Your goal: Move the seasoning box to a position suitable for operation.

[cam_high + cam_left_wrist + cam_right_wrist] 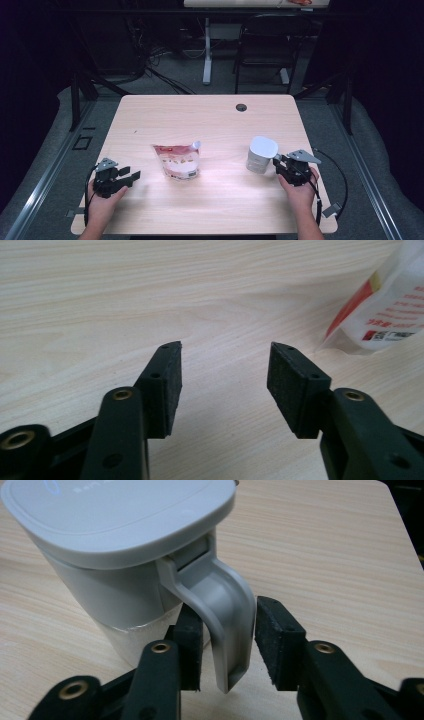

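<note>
On the right half of the wooden table (210, 120), a white lidded container (261, 155) stands upright, its long axis vertical and its flat grey-white lid on top; its curved grey handle (225, 615) hangs down from the lid's edge and points toward the person's right hand (300, 192), away from the table's middle. Right beside it sits the right gripper (281, 164); in the right gripper view its two black jaws flank the handle, standing at a narrow gap; one pad seems to press the handle's side, while the other pad (275, 640) sits just beside it with a slim gap, so the clamp is not closed on it. The right hand comes in from the bottom edge, forearm angled up and slightly inward, with the gripper's grey three-cornered plate on top and its cable looping off to the right.

Near the table's middle lies a red and white spouted pouch (177, 160), flat, its capped spout pointing up and right toward the far edge. The left gripper (131, 177) rests low at the near left, well apart from the pouch, aimed rightward toward it; its jaws are spread wide with nothing between them, bare wood showing in the gap, and the pouch's corner lies off to the right in the left gripper view.
</note>
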Demonstrator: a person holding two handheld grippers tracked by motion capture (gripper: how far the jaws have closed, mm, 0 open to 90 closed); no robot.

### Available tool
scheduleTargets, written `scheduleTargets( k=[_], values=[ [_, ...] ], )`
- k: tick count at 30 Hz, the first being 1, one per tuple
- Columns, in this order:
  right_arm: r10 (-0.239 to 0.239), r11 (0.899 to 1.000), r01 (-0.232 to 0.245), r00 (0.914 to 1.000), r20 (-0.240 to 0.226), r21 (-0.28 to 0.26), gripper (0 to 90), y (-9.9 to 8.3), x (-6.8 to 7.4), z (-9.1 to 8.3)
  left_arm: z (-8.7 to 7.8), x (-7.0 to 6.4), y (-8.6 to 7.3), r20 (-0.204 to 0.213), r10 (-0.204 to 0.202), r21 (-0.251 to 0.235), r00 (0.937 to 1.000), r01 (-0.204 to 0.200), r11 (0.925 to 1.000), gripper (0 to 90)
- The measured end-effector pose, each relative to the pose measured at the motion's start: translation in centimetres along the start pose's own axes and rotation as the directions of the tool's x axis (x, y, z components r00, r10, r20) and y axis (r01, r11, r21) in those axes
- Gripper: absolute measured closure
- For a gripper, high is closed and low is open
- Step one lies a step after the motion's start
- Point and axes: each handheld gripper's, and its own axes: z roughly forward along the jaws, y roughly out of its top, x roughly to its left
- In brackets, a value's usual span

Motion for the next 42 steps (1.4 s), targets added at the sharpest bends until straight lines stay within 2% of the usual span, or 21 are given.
scheduleTargets(
  k=[4,8,12,20,24,28,29,32,34,35,36,38,42],
  values=[
    [-0.046,0.999,0.045,0.998,0.044,0.017,68.9,0.2,0.5,0.5,0.1,-0.1,-0.1,-0.01,0.005,0.005,0.9999,-0.005,1.0,50.5],
    [-0.063,0.998,0.062,0.9965,0.054,0.024,70.0,0.3,0.6,0.6,-0.2,-0.1,-0.3,-0.021,0.01,-0.002,0.9997,-0.01,0.9999,50.6],
    [-0.082,0.996,0.08,0.9952,0.054,0.034,70.5,0.3,0.6,0.6,-0.3,0.1,-0.4,-0.024,-0.008,0.001,0.9997,0.008,1.0,50.4],
    [-0.108,0.993,0.106,0.9935,0.037,0.046,70.5,0.1,0.8,0.0,0.0,0.0,-0.1,-0.022,0.002,-0.002,0.9998,-0.002,1.0,50.3],
    [-0.115,0.992,0.114,0.9932,0.017,0.047,70.4,-0.1,0.9,-0.4,0.2,-0.1,0.0,-0.018,0.0,-0.004,0.9998,0.0,1.0,50.3],
    [-0.142,0.988,0.142,0.9898,-0.015,0.056,70.5,-0.3,1.4,-1.0,0.2,0.1,0.2,-0.015,0.005,-0.004,0.9999,-0.005,1.0,50.3],
    [-0.159,0.985,0.162,0.9865,-0.038,0.059,70.4,-0.4,1.8,-1.4,0.2,0.2,0.2,-0.015,0.005,-0.007,0.9999,-0.005,1.0,50.3],
    [-0.169,0.984,0.172,0.9842,-0.053,0.056,70.4,-0.6,2.3,-1.7,0.2,0.3,0.2,-0.015,-0.004,-0.01,0.9999,0.004,0.9999,50.3],
    [-0.203,0.977,0.209,0.9744,-0.097,0.052,70.4,-0.7,3.2,-2.2,0.2,0.3,0.3,-0.014,-0.005,-0.005,0.9999,0.005,1.0,50.3],
    [-0.203,0.977,0.209,0.9744,-0.097,0.052,70.4,-0.7,3.2,-2.2,0.2,0.3,0.3,-0.014,-0.005,-0.007,0.9999,0.005,1.0,50.3],
    [-0.228,0.97,0.237,0.966,-0.121,0.062,70.4,-0.7,3.7,-2.4,0.2,0.3,0.3,-0.014,-0.006,-0.009,0.9999,0.006,0.9999,50.3],
    [-0.232,0.969,0.241,0.9633,-0.135,0.057,70.4,-0.7,4.0,-2.4,0.2,0.3,0.2,-0.016,-0.003,-0.011,0.9999,0.003,0.9999,50.3],
    [-0.258,0.961,0.273,0.9476,-0.188,0.055,70.3,-0.7,5.0,-2.5,0.1,0.3,0.2,-0.017,0.0,-0.009,0.9999,0.0,1.0,50.3]
  ],
)
